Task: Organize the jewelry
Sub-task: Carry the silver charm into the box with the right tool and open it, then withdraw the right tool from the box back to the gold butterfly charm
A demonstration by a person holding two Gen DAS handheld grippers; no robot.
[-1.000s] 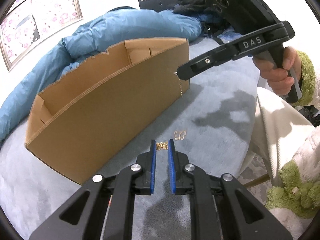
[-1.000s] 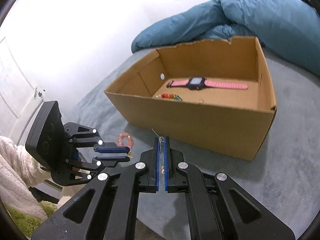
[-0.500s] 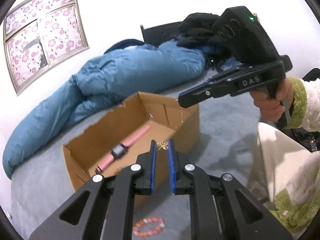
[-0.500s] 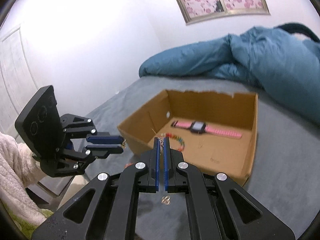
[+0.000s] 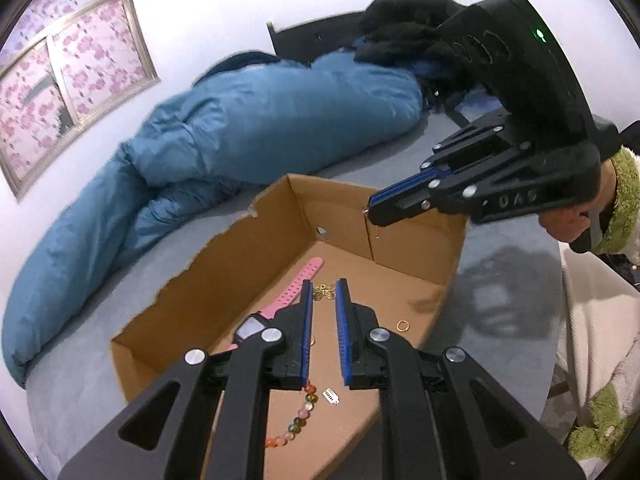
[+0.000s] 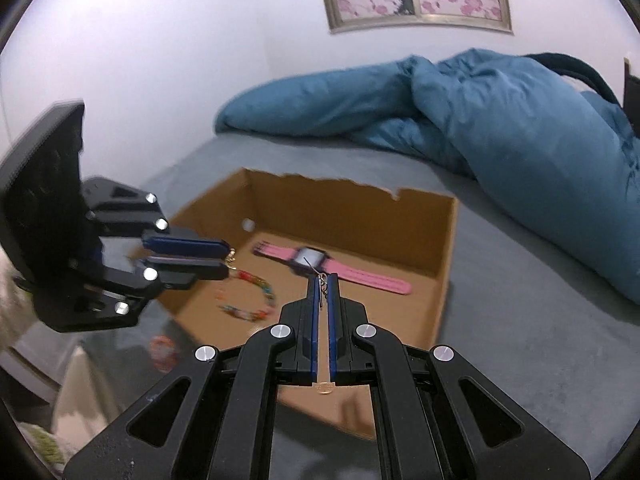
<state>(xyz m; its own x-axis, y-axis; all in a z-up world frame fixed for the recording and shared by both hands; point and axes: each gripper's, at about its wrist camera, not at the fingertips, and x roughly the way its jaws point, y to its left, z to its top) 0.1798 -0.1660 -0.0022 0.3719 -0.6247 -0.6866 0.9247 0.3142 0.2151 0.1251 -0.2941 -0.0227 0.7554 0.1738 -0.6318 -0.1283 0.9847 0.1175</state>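
Note:
An open cardboard box (image 5: pixel 224 248) (image 6: pixel 444 240) sits on the grey bed. Inside lie a pink watch (image 5: pixel 296 292) (image 6: pixel 360 276), a coloured bead bracelet (image 5: pixel 296 424) (image 6: pixel 256 292), a gold ring (image 5: pixel 402 325) and a small white tag (image 5: pixel 331 395). My left gripper (image 5: pixel 324 286) (image 6: pixel 227 258) hangs above the box, shut on a gold butterfly charm (image 5: pixel 324 293) at its tips. My right gripper (image 6: pixel 323 278) (image 5: pixel 370 210) is over the box's near right corner, shut on a thin hooked earring (image 6: pixel 318 272) whose fine chain (image 5: pixel 378 232) dangles below.
A rumpled blue duvet (image 5: pixel 240 128) (image 6: pixel 500 112) lies behind the box. An orange bead bracelet (image 6: pixel 162 350) rests on the bed outside the box's front wall. A hand in a green-cuffed sleeve (image 5: pixel 568 224) holds the right gripper. Dark clothes (image 5: pixel 400 28) are piled by the headboard.
Both grippers have risen from low beside the box's front wall and moved over the box, each still holding its piece. The box's inside now shows below them.

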